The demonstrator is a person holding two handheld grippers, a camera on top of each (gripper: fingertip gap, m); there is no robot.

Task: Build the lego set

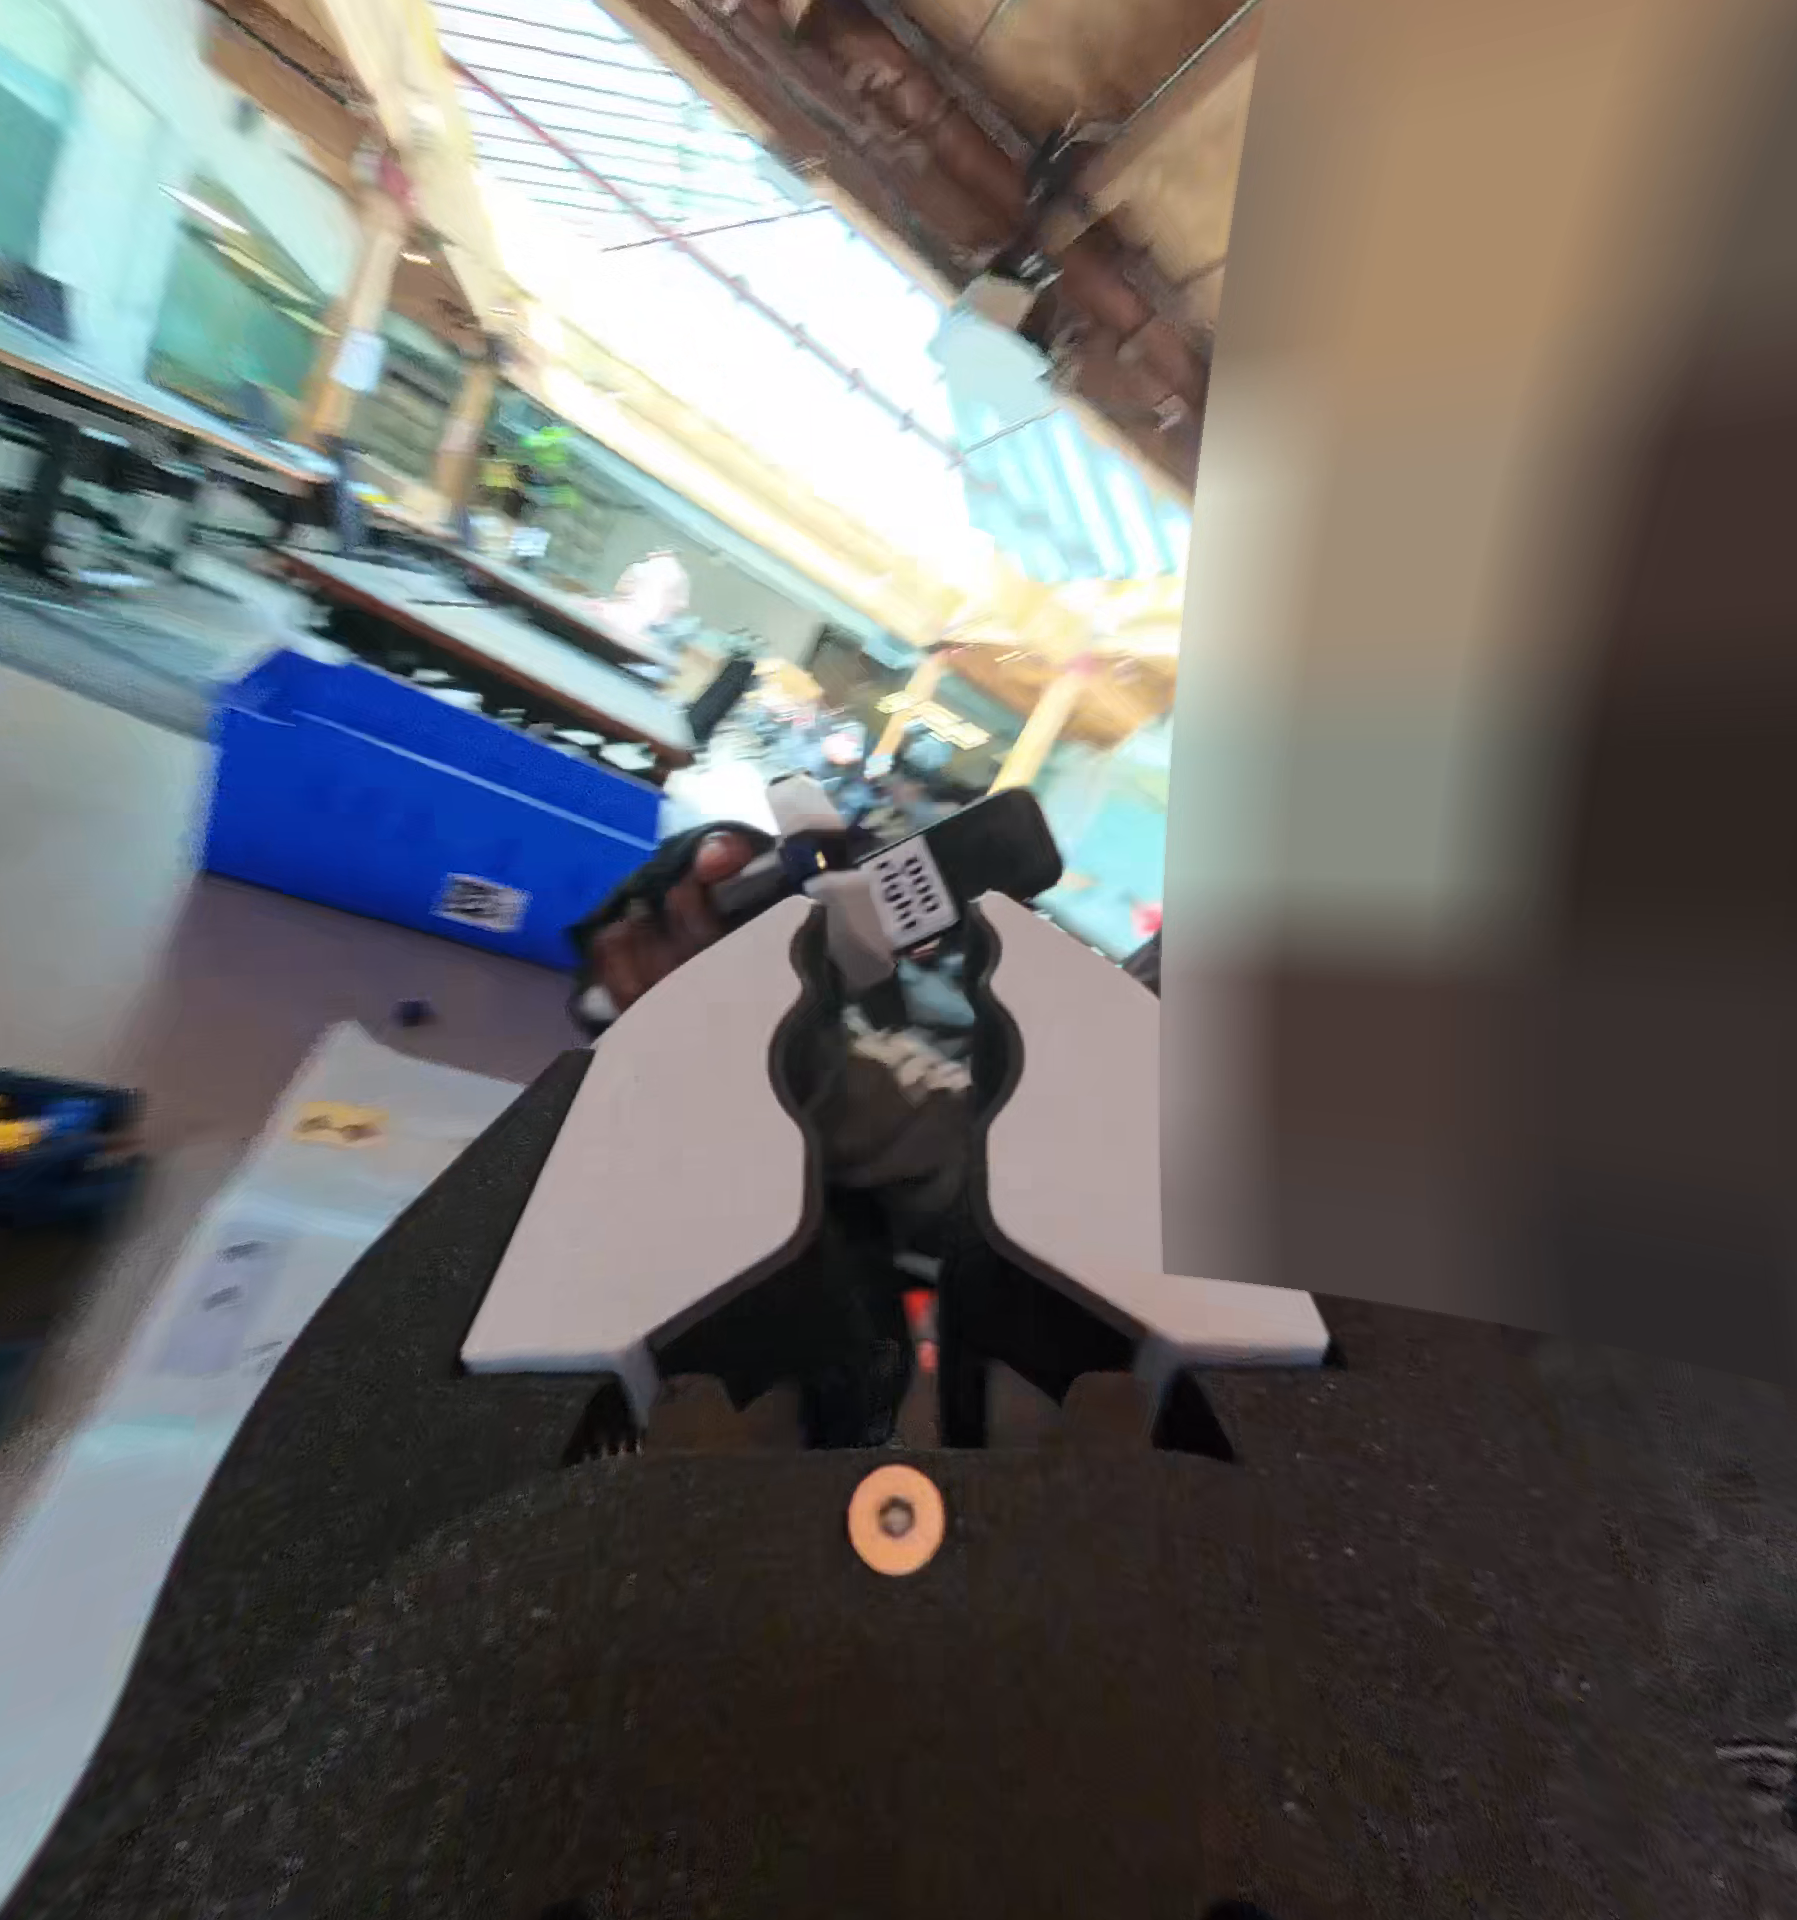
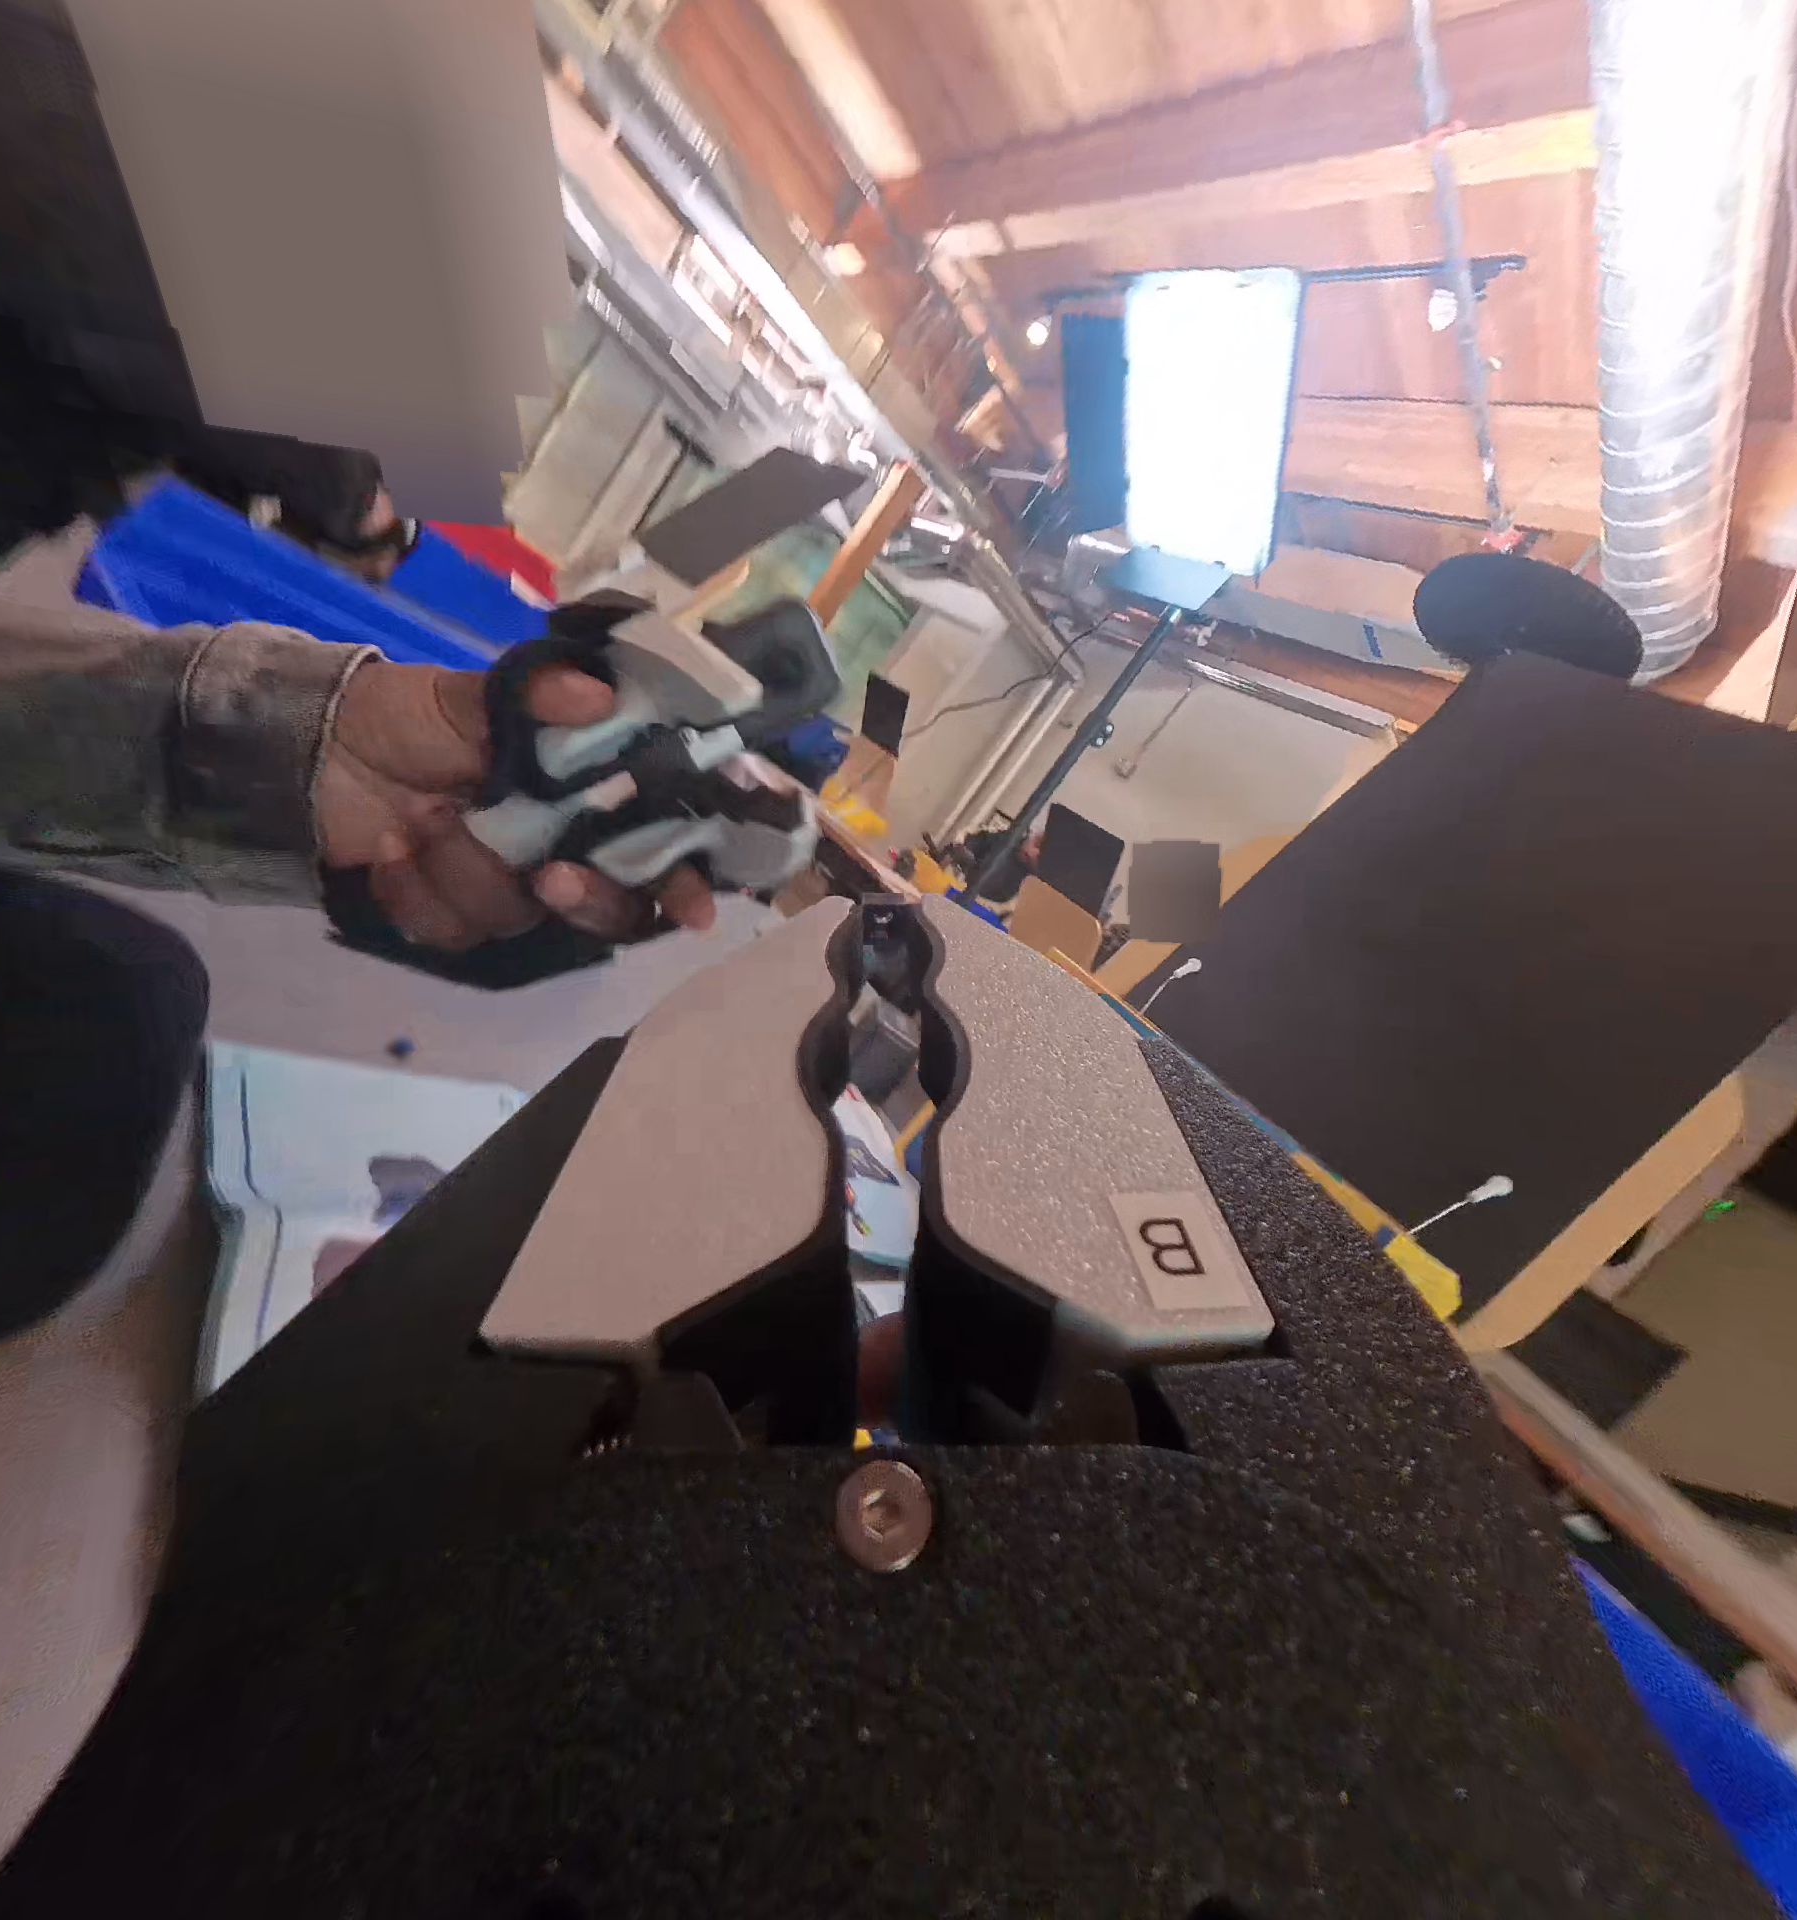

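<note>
Left view is motion-blurred. Left gripper [image 1: 894,914]: tips apart, nothing clamped; what shows in the gap is the right gripper [image 1: 904,883] farther off, w/ a hand [image 1: 655,935] beside it. Right gripper [image 2: 889,914]: tips nearly meeting, grasp bare. Only the right view shows the left gripper [image 2: 655,769] in a hand [image 2: 426,810] w/ sleeve, plus a black board [image 2: 1496,987]. Only the left view shows the blue bin [image 1: 406,800] on the table [image 1: 94,831]. Paper [image 1: 281,1247] edges cut off.

The right tool [image 2: 889,914] points up over the pale surface [image 2: 281,997], its grey fingers [image 2: 1029,1122] nearly together with nothing between them. Nearby on the left, a hand [image 2: 426,800] grips the left tool [image 2: 655,769] (blurred). A black board [image 2: 1496,935] stands right.
</note>
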